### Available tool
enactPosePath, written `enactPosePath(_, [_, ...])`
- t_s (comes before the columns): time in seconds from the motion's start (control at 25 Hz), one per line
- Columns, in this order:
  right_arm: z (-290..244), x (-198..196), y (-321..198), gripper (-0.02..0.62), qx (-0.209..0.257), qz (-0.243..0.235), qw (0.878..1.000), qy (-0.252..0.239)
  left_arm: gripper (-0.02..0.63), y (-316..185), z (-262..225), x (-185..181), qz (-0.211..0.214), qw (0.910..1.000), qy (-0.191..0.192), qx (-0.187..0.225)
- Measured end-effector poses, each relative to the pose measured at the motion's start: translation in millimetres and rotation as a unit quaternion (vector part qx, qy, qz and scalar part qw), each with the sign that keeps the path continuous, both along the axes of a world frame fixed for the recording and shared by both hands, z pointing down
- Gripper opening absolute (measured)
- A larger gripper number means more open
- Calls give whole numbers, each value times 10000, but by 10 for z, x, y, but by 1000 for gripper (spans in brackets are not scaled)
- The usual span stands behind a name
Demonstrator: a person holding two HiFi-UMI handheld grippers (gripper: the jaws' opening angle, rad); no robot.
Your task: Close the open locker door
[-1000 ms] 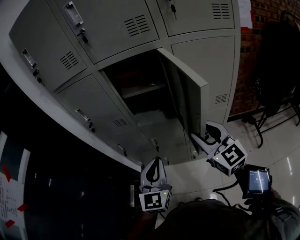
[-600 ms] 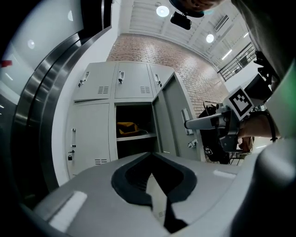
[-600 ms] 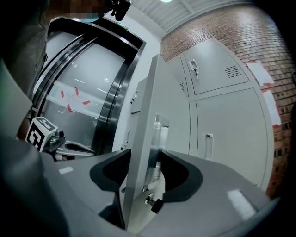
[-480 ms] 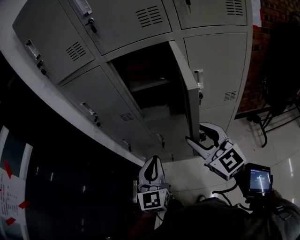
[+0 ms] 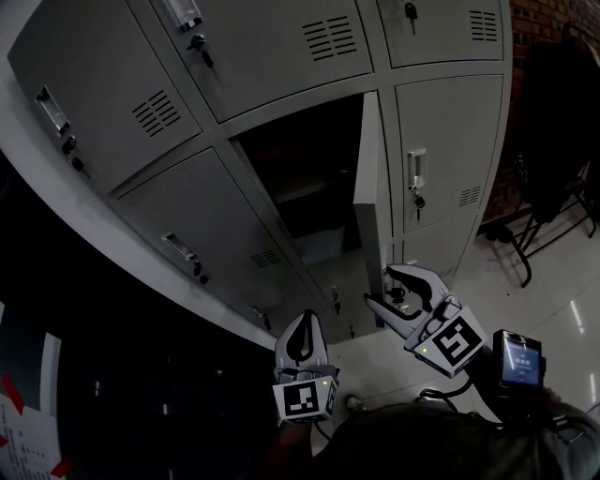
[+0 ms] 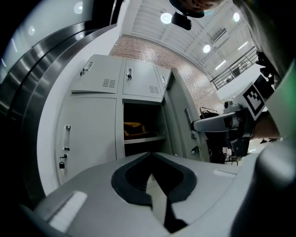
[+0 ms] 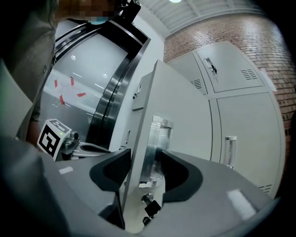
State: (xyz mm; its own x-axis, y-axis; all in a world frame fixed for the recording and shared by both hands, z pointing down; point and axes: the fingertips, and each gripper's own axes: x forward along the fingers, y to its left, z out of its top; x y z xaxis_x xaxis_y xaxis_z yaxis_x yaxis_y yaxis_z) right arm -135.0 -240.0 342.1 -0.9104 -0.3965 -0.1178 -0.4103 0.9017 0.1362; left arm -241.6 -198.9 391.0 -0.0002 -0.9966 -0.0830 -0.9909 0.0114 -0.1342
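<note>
A bank of grey steel lockers [image 5: 234,56] rises in front of a person who carries a hand-held gripper in each hand. One compartment [image 5: 309,173] stands open and dark. Its open locker door [image 5: 370,197] juts straight out from the bank toward the person. From the head view it is seen almost edge-on, hinged on the right beside a closed neighbour door [image 5: 450,159].

The right hand-held gripper [image 5: 380,286] is at the door's free edge, at handle height. Its jaws are apart, having just been opening, and they straddle the thin sheet. One jaw is on the inner face and the other on the outer face, alongside the bright metal handle plate [image 7: 155,143] (a small lock [image 7: 149,203] sits just beneath it). The pads lie close to the metal without visibly squeezing it.

The left hand-held gripper [image 5: 305,323] is held lower and to the left, near the person's body. Its jaws are together with nothing in them, and it points at the open compartment, where something yellow [image 6: 134,127] lies on a shelf.

The gap between the door's free edge and the left side of the frame is wide. To the right, glossy floor [image 5: 562,300] lies open as far as a dark chair [image 5: 548,141] near a brick wall [image 5: 553,14].
</note>
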Motion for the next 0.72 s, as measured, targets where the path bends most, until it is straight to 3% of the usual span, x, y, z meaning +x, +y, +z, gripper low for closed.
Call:
enactPosePath(0.36, [18, -692, -111, 213, 9, 312, 9995, -23, 3, -168, -21, -627, 349, 9994, -32, 55])
enactPosePath(0.72, [27, -1254, -348, 173, 175, 504, 9985, 121, 2, -251, -95, -1096, 381, 9991, -70, 166])
